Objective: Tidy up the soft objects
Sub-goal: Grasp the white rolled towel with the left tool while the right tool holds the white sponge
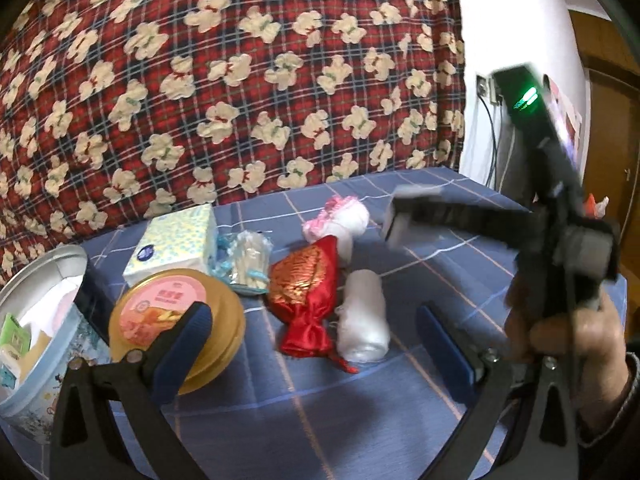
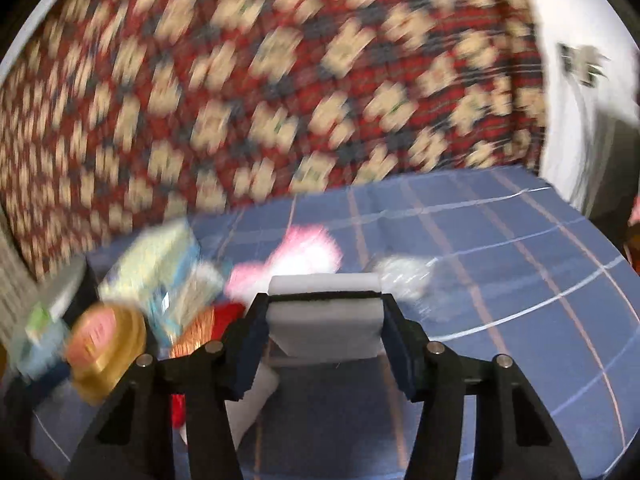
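At the right wrist view's centre, the right gripper (image 2: pixel 325 316) pinches a white sponge (image 2: pixel 324 320) by its two ends. It looks light and squashy, so a gentle squeeze should do. The left gripper (image 1: pixel 316 328) hangs spread and empty.

The left gripper (image 1: pixel 316 320) hangs with fingers spread wide. The right gripper (image 2: pixel 324 320), gripped by a hand (image 1: pixel 576 332), has its fingers clamped on a white sponge (image 2: pixel 324 316).

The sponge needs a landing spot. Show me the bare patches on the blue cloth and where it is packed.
Bare cloth lies right of the white roll, and near the camera below the red pouch. Crowded: tissue box, cotton swabs, gold lid, tin. The right gripper holds the sponge.
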`<state>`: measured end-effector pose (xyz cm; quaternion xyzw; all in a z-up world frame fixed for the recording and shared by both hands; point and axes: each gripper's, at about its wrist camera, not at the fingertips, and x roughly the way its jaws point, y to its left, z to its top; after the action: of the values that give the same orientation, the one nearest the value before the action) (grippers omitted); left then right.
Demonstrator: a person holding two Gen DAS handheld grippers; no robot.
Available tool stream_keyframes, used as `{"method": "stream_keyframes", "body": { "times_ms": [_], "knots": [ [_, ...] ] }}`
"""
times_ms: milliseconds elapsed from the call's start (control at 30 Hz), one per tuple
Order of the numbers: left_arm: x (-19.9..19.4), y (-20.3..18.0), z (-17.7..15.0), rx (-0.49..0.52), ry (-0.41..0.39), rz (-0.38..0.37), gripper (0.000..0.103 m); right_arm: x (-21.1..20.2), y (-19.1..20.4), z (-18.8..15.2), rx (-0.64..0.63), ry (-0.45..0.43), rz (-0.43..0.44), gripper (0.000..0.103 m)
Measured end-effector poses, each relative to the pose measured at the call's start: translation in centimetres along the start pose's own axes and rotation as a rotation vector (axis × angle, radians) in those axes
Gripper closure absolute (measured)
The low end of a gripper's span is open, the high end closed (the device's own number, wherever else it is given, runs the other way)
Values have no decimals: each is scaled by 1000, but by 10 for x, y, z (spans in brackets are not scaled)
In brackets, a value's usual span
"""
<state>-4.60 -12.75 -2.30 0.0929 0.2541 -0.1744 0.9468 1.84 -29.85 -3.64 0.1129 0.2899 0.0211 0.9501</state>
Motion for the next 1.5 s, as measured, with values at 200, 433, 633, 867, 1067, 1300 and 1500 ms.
{"method": "stream_keyframes", "body": {
  "times_ms": [200,433,633,867,1067,1300,1500],
  "knots": [
    [21,-21,9,49,51,-61,26,-34,-44,7,198,-158,-59,46],
    [59,-42,18,76,170,-120,42,-37,-57,9,273,-172,-64,46],
    [83,-41,17,49,264,-112,53,-37,-53,9,253,-173,-56,46],
    [100,-28,13,-19,341,-110,50,-37,-55,9,262,-173,-51,46],
    [105,-31,13,-7,366,-126,37,-36,-55,8,261,-165,-50,46],
    [101,-15,10,-69,355,-127,73,-35,-57,8,268,-167,-50,46],
    [97,-9,9,-106,335,-179,77,-35,-58,8,269,-168,-53,46]
  ]
}}
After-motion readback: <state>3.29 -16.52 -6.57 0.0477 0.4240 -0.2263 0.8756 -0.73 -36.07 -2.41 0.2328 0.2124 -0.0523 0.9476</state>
